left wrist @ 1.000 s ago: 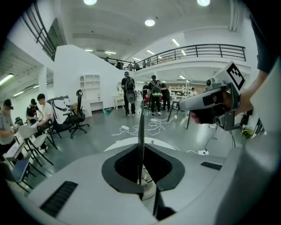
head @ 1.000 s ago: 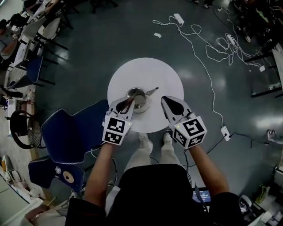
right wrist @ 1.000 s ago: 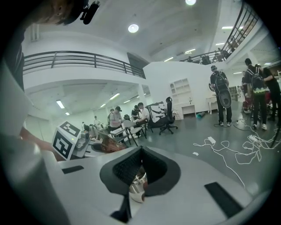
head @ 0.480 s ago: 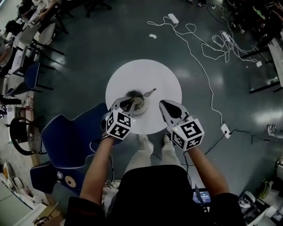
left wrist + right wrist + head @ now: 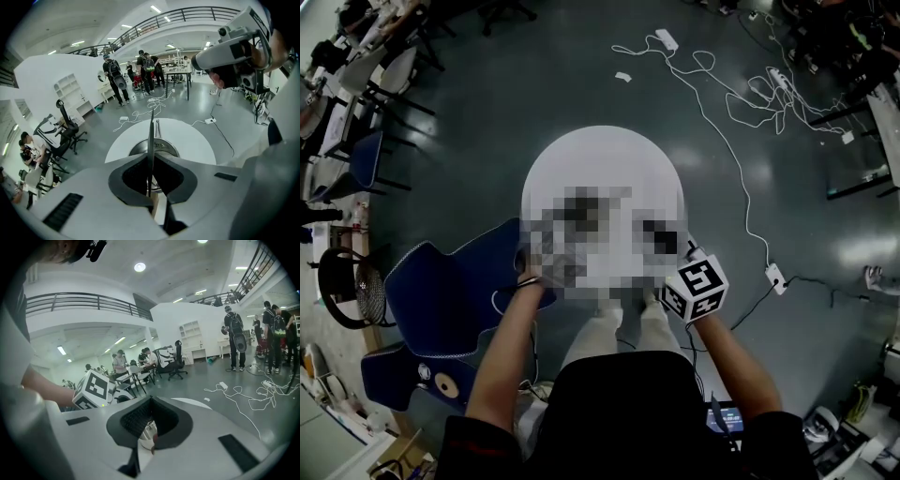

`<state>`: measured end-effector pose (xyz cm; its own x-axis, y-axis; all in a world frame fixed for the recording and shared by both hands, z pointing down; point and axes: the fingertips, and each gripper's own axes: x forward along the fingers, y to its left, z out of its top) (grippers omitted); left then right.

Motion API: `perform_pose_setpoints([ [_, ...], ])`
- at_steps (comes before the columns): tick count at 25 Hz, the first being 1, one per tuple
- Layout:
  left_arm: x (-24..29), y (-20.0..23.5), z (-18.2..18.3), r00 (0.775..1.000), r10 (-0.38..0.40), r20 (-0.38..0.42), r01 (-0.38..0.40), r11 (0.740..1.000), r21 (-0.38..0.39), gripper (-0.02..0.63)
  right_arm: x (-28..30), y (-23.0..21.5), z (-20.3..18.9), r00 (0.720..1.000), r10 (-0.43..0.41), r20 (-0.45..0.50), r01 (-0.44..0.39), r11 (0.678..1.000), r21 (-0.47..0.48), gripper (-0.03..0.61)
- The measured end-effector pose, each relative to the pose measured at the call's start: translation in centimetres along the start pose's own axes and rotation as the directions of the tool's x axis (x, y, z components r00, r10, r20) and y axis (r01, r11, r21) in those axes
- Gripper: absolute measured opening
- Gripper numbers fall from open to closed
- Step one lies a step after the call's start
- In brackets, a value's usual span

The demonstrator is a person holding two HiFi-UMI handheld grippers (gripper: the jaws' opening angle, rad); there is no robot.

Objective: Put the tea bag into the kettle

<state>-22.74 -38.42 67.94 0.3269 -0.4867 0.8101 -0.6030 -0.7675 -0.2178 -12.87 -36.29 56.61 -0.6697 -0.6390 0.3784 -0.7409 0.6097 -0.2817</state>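
Observation:
In the left gripper view my left gripper [image 5: 150,154] is shut on a thin dark tea bag [image 5: 150,133], seen edge-on and sticking up past the tips. Just beyond and below it stands the steel kettle [image 5: 165,146] on the round white table [image 5: 199,140], its long handle pointing away. My right gripper [image 5: 151,398] is shut with nothing in it. Under its jaws shows a bit of the kettle [image 5: 146,433]. In the head view a blurred patch hides the kettle and both sets of jaws. Only the right gripper's marker cube [image 5: 696,289] shows.
A blue chair [image 5: 450,291] stands against the table's [image 5: 600,150] left near side. White cables [image 5: 741,103] and a power strip [image 5: 775,277] lie on the floor to the right. People [image 5: 115,77] stand far off. Office chairs and desks [image 5: 366,84] line the far left.
The left gripper rolled and sank closer over the kettle's near rim. A blurred patch now covers it in the head view. The right gripper has stayed where it was.

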Motion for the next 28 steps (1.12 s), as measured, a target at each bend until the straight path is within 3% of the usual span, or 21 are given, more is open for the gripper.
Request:
perform_pose_setpoints([
  [5, 0.6, 0.1, -0.4, 1.000, 0.006, -0.019, -0.005, 0.999, 0.047, 0.027, 0.0, 0.0, 0.0, 1.000, -0.016, 0.002, 0.016, 1.000, 0.005, 0.018],
  [12, 1.6, -0.5, 0.1, 1.000, 0.013, -0.022, -0.012, 0.998, 0.057, 0.028, -0.8, -1.1, -0.4, 1.000, -0.030, -0.006, 0.030, 1.000, 0.007, 0.018],
  [15, 1.8, -0.7, 0.0, 1.000, 0.001, -0.015, 0.000, 0.999, 0.037, 0.110, -0.8, -1.5, -0.6, 0.999, -0.034, -0.011, 0.034, 0.999, 0.004, 0.018],
  [21, 2.0, -0.1, 0.1, 1.000, -0.010, -0.015, 0.011, 1.000, 0.024, 0.126, -0.3, -2.2, -0.4, 0.999, -0.040, -0.017, 0.041, 0.999, 0.006, 0.018],
  [25, 2.2, -0.8, -0.2, 0.999, -0.032, -0.033, 0.034, 0.999, 0.042, 0.117, -0.3, -2.3, -0.6, 0.999, -0.037, -0.023, 0.038, 0.999, 0.006, 0.018],
  [27, 2.1, -0.7, -0.2, 0.999, -0.038, -0.038, 0.040, 0.998, 0.053, 0.035, -0.1, -2.2, -0.5, 0.999, -0.036, -0.026, 0.036, 0.999, 0.006, 0.018],
  [28, 2.1, -0.6, -0.2, 0.998, -0.044, -0.042, 0.046, 0.997, 0.057, 0.035, 0.0, -2.2, -0.5, 0.999, -0.036, -0.028, 0.036, 0.999, 0.006, 0.018],
])
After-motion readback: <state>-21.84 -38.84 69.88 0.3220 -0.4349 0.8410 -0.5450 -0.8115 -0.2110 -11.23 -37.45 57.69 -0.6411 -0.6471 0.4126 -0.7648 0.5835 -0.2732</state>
